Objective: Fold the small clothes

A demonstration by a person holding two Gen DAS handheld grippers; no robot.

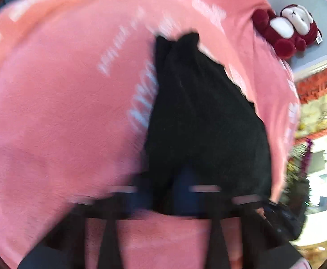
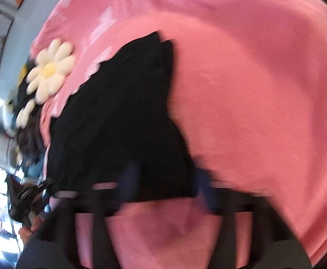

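Both your left tongs (image 1: 163, 192) and right tongs (image 2: 163, 188) look clamped on the small black fabric garment (image 1: 199, 116), apparently stretching its near edge to fold over the pink fleece blanket (image 1: 51, 112).

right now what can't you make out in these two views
- Left gripper: motion blur smears the fingers in the left wrist view; open or shut on the black garment is unclear.
- Right gripper: same blur in the right wrist view.
- White print on the pink blanket: too blurred to read.
- Garment type: bunched, lower edge hidden behind the grippers.
- Plush toy tag: too small.
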